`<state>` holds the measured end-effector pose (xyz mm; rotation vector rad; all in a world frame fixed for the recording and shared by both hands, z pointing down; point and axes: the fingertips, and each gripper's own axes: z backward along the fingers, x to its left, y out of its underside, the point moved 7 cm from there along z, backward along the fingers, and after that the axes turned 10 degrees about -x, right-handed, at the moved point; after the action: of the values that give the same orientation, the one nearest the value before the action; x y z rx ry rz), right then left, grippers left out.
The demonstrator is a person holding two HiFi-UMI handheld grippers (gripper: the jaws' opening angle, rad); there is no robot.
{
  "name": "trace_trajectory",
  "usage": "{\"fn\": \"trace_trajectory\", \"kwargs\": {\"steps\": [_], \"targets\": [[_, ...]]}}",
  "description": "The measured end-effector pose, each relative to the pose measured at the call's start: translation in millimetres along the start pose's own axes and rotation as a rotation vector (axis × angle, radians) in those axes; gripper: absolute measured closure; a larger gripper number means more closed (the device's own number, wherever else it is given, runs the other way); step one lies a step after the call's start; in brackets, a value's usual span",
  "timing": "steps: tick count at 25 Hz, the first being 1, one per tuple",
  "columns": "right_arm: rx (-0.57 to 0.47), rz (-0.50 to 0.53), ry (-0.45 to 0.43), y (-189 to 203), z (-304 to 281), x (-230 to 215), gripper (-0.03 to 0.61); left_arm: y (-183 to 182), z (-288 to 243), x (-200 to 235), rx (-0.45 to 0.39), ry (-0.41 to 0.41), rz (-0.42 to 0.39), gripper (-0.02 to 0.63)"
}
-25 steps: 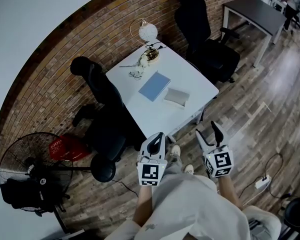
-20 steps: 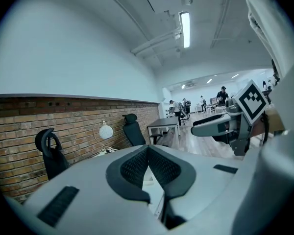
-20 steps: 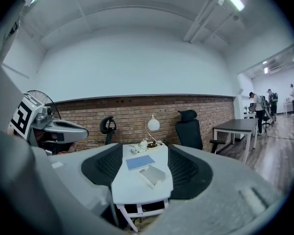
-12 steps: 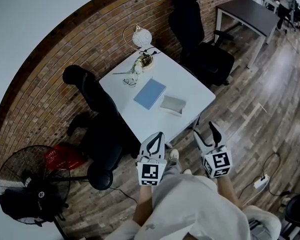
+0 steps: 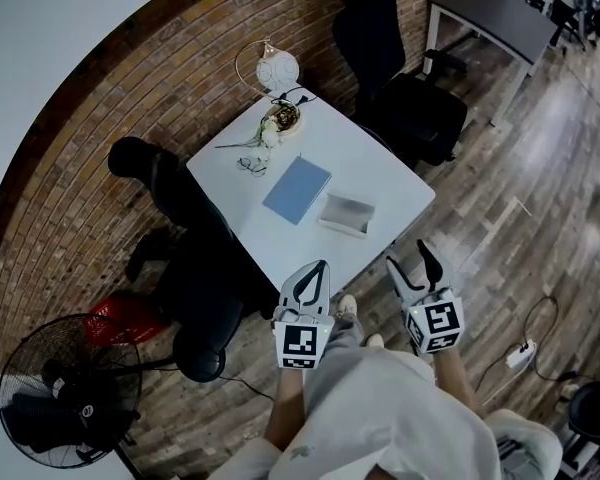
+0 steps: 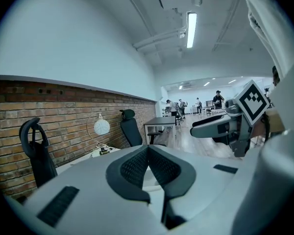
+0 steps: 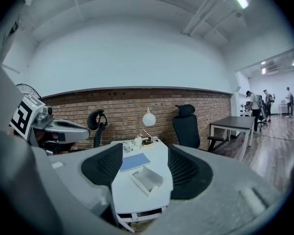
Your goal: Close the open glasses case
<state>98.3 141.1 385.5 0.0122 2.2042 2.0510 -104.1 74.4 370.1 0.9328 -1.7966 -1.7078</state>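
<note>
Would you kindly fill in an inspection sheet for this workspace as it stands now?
Surface: white table near a brick wall; both tongs are held short of it.
Job's things: glasses case lies open towards the table's near edge.
Clutter: blue notebook beside the case; globe lamp and small ornaments at the far corner.
Grippers: left tongs shut, nothing between them; right tongs open, empty.
Cables: dark lead by the lamp; power strip with its cord on the floor.
Surroundings: black chair at the table's left, second chair behind it, floor fan, red basket, dark desk.
</note>
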Motion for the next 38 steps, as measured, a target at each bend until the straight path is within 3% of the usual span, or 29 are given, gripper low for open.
{"fn": "trace_trajectory", "kwargs": {"steps": [29, 38], "targets": [[0.051, 0.021, 0.101, -2, -112, -14, 0.288, 8, -97, 91, -0.01, 0.113, 0.037, 0.609], [0.067, 0.039, 0.143, -4, -125, -10, 0.288, 13, -112, 100, -0.029, 0.172, 0.067, 0.609]]}}
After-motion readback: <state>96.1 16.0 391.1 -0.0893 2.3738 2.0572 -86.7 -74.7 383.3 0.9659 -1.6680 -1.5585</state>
